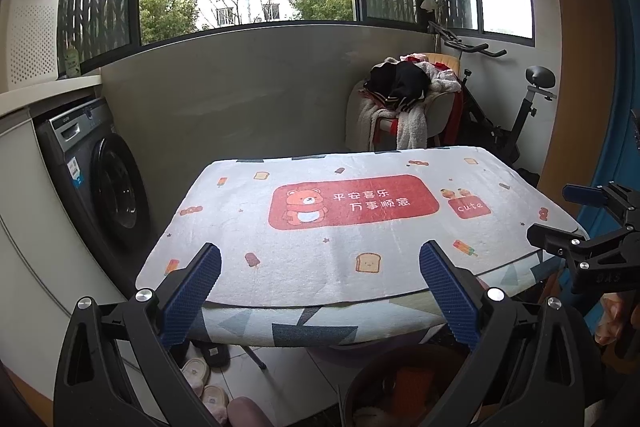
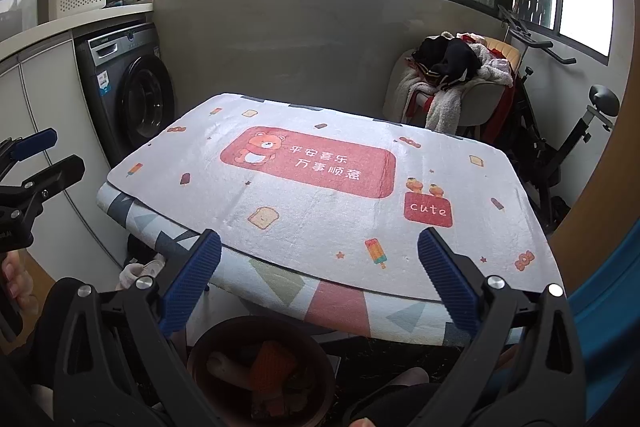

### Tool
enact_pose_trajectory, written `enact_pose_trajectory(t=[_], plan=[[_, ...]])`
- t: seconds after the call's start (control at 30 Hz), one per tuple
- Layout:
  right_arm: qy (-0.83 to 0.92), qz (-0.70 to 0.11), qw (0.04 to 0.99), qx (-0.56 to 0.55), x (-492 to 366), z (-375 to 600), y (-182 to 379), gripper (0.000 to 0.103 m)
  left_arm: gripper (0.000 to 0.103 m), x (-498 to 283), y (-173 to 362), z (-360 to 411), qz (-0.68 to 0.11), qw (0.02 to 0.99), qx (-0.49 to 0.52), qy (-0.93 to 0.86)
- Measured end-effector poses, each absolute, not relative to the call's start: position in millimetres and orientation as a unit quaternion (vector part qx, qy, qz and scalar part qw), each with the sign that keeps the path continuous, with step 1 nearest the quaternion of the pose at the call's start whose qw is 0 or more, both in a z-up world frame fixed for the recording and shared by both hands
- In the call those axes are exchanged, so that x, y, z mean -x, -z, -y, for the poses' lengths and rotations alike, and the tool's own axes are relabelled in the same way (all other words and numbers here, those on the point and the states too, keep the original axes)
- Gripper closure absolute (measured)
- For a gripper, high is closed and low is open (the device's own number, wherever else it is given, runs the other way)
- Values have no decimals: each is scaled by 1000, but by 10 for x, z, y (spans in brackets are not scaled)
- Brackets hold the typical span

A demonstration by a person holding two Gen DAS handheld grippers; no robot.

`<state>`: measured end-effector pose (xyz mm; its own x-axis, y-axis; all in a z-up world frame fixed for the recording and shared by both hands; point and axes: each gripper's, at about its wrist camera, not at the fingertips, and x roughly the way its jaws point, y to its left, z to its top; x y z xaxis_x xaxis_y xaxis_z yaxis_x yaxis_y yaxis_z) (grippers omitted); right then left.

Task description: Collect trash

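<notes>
A dark round bin (image 2: pixel 224 339) stands on the floor below the table's near edge, with an orange wrapper (image 2: pixel 272 367) and other scraps inside; its rim also shows in the left wrist view (image 1: pixel 360 379). The table (image 1: pixel 320 251) is covered by a white cloth with a red bear panel (image 2: pixel 304 163). No trash shows on the cloth. My left gripper (image 1: pixel 320 287) is open and empty before the near edge. My right gripper (image 2: pixel 320 275) is open and empty too. Each gripper shows at the side of the other's view: the right (image 1: pixel 576 223), the left (image 2: pixel 40 159).
A washing machine (image 1: pixel 100 171) stands left of the table under a counter with a white basket (image 1: pixel 30 35). A chair heaped with clothes (image 1: pixel 404 99) and an exercise bike (image 1: pixel 520 107) stand behind at the right. Slippers (image 1: pixel 200 375) lie on the floor.
</notes>
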<state>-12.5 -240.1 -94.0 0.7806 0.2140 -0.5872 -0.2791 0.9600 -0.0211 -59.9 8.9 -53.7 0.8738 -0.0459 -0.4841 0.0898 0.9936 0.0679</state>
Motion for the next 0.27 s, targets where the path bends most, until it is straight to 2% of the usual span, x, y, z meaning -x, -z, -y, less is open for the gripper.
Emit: enact_pose_trajectory(t=[0.27], plan=[[-131, -305, 942, 53, 125, 2411, 950, 6, 6, 581, 559, -100, -260, 964, -36, 31]])
